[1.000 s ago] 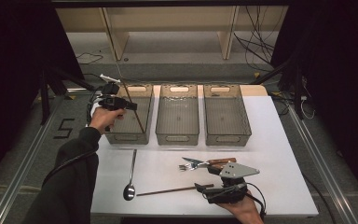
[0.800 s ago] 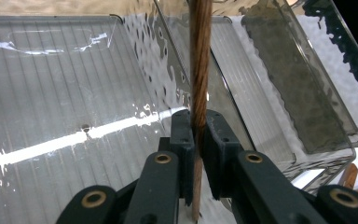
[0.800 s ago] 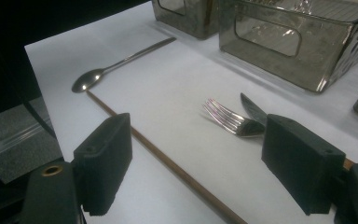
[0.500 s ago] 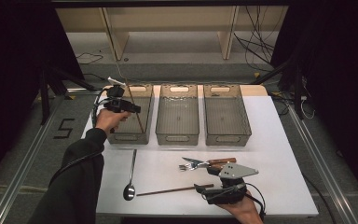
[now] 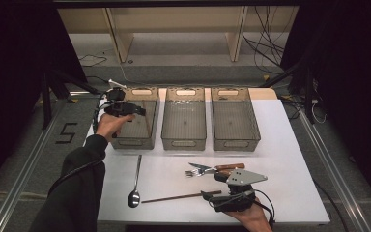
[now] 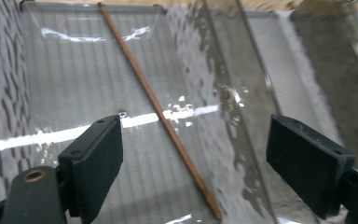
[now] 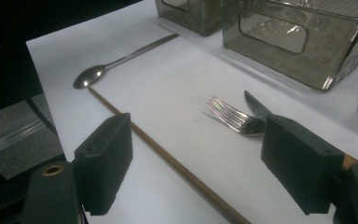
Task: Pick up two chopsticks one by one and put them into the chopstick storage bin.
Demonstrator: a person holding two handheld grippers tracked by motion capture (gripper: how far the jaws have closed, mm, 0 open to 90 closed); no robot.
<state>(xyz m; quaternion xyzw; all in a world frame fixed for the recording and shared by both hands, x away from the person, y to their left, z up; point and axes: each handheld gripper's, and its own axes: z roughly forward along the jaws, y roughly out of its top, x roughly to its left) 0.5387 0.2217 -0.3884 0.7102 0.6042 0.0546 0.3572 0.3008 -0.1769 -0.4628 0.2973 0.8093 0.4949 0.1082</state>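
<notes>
The left tool (image 5: pixel 134 110) was held over the leftmost bin (image 5: pixel 147 140), its jaws having just been opening and standing wide with nothing between them; one chopstick (image 6: pixel 161 112) lay loose on that bin's floor below. The second chopstick (image 5: pixel 181 196) was left on the tabletop (image 5: pixel 290 159), its long axis running left to right, one end beside the spoon (image 5: pixel 135 181), the other just in front of the open, empty right tool (image 5: pixel 211 197), judged the nearer for the pick.
</notes>
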